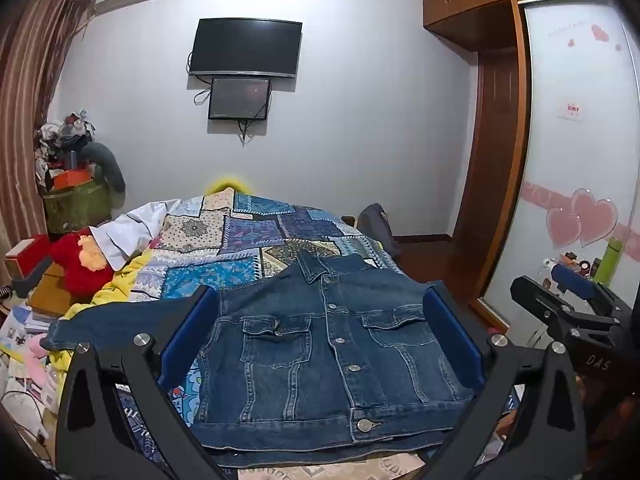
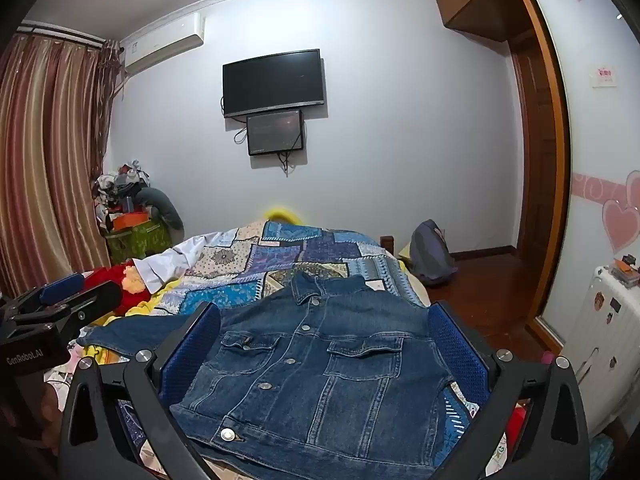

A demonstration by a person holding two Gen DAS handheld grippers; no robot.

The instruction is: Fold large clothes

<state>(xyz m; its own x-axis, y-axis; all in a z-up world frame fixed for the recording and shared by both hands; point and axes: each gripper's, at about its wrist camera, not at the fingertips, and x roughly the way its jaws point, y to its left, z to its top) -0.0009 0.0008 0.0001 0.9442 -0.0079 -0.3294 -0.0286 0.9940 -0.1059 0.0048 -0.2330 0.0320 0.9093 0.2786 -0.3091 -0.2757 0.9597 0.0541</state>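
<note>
A dark blue denim jacket (image 1: 320, 344) lies front up and buttoned on the patchwork quilt (image 1: 224, 240), collar at the far end. One sleeve (image 1: 120, 324) stretches out flat to the left. My left gripper (image 1: 320, 312) hovers over the near hem, open wide, its blue pads (image 1: 192, 328) apart with nothing between them. In the right wrist view the same jacket (image 2: 312, 368) lies below my right gripper (image 2: 324, 328), also open and empty. Each gripper shows in the other's view: the right one (image 1: 572, 300) at the right edge, the left one (image 2: 60, 300) at the left edge.
The bed's left side carries a red plush toy (image 1: 80, 264), a white garment (image 1: 128, 228) and yellow cloth. Clutter piles by the curtain (image 1: 24, 120). A wardrobe (image 1: 576, 140) with heart stickers stands right, a grey backpack (image 2: 432, 256) on the floor, two screens (image 1: 246, 48) on the wall.
</note>
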